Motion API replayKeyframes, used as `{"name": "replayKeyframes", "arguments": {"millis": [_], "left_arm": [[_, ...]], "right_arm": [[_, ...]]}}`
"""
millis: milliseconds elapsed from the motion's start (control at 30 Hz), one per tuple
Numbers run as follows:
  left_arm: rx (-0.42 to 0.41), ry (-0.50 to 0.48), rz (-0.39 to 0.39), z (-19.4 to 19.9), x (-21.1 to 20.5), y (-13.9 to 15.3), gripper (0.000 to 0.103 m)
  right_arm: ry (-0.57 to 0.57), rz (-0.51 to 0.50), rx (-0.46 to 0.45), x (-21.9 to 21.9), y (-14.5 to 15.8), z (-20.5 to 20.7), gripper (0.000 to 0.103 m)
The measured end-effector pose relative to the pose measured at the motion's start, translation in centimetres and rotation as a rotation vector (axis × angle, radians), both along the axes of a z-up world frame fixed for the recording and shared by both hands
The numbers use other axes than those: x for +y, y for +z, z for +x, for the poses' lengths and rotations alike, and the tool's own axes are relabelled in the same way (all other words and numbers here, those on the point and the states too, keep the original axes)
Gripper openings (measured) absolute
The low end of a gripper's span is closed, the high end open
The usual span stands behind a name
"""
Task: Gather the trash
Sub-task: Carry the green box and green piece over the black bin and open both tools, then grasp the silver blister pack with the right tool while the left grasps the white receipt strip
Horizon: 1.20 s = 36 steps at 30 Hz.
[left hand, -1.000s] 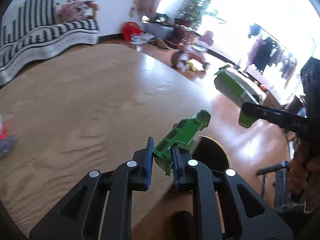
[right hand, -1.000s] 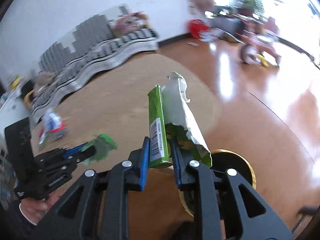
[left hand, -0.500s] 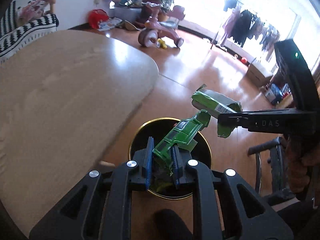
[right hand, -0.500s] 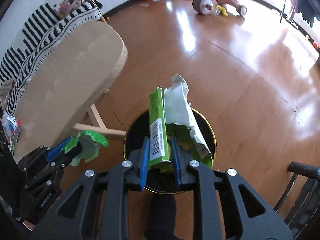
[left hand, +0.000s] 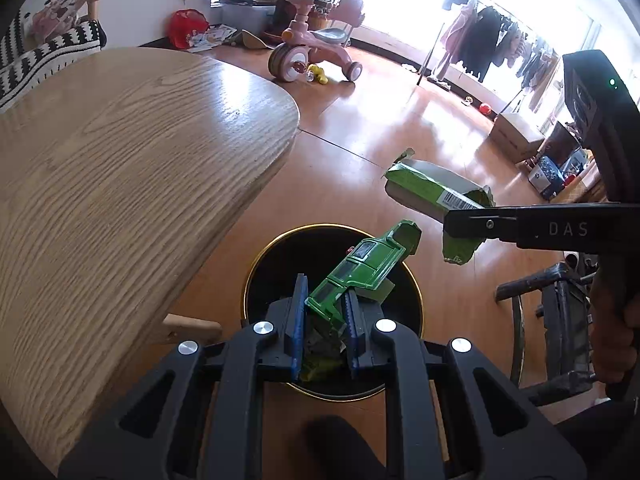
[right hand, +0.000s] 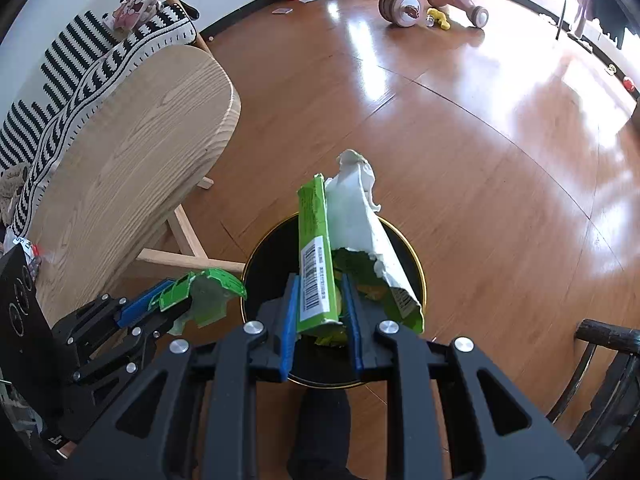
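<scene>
Over a glossy orange-brown wooden floor [right hand: 460, 152], beside a pale oak oval desk [left hand: 120, 184], the left tool [left hand: 324, 322] pinches a green crumpled wrapper [left hand: 360, 268] and the right tool [right hand: 320, 312] clamps a torn green carton [right hand: 316, 256] above a gold-rimmed black round bin [left hand: 256, 276].

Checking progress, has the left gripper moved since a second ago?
Yes. The left gripper went from over the wooden table to above the black bin.

Both grippers point steeply down, side by side.
The left gripper [left hand: 324, 312] is closed on a flat green wrapper [left hand: 362, 266]. The right gripper [right hand: 320, 308] is closed on a torn green box [right hand: 316, 256]. A hand [left hand: 616, 344] grips the right gripper's handle.
</scene>
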<state>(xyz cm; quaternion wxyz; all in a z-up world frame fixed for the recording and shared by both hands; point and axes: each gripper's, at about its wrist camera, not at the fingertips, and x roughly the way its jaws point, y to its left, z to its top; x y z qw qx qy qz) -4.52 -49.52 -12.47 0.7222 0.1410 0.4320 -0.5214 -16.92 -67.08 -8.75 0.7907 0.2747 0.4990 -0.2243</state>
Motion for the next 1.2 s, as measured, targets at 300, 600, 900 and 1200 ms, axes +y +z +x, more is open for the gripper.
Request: {"name": "replayKeyframes", "arguments": {"millis": [300, 600, 900, 1200], "left_arm": [[-0.020, 0.000, -0.009, -0.7, -0.2, 0.2, 0.067], [-0.091, 0.029, -0.038, -0.2, 2.9, 3.6, 0.083], [-0.167, 0.276, -0.047, 5.8, 15.4, 8.4, 0.089], [-0.259, 0.624, 0.060, 12.5, 34.6, 11.0, 0.089]], "right_arm": [[-0.030, -0.017, -0.035, 0.0, 1.0, -0.7, 0.071], [0.016, -0.063, -0.140, 3.1, 4.5, 1.8, 0.072], [0.202, -0.068, -0.299, 13.2, 9.3, 10.5, 0.076], [0.505, -0.037, -0.370, 30.1, 11.2, 20.8, 0.080]]}}
